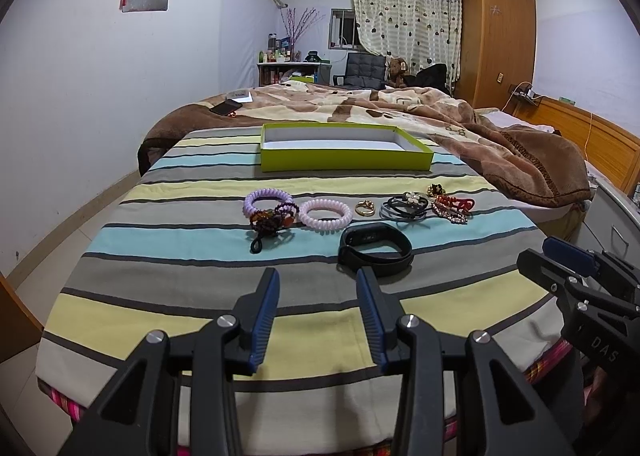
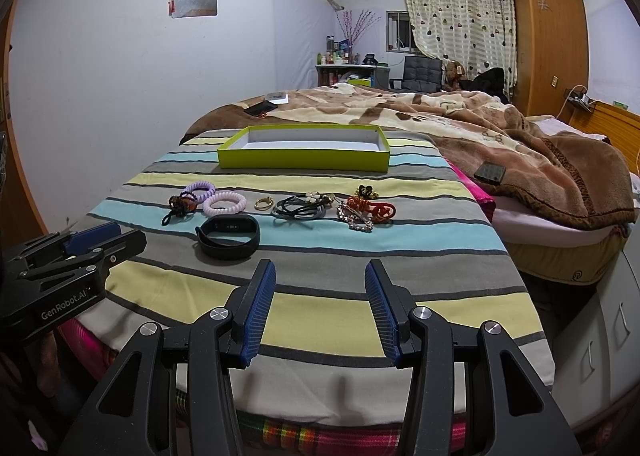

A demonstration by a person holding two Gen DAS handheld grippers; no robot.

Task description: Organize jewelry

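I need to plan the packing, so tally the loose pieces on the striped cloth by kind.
Purple coiled plastic hair ties: 2
Black rubber wristband: 1
Gold metal ring: 1
Dark beaded bracelet cluster: 1
Black and grey elastic hair-band bundle: 1
Red and rhinestone clip pile: 1, pieces too tangled to separate
Total: 7

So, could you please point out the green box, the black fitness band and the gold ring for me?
green box (image 1: 344, 163), left wrist view, on its front wall.
black fitness band (image 2: 228, 224), right wrist view, on its display.
gold ring (image 1: 365, 208), left wrist view, on its hoop.
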